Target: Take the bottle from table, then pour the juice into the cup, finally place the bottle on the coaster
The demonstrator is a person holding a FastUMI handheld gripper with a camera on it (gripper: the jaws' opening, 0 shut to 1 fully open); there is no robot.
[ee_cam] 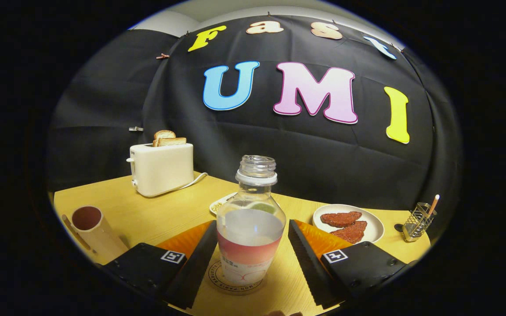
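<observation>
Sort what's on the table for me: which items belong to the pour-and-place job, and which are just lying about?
Job items:
- bottle, uncapped, standing between the open gripper fingers
- coaster, under the bottle
- cup, off to the left

Lying about:
- toaster with bread in it
- plate with reddish slices
- wire holder
- small dish behind the bottle
</observation>
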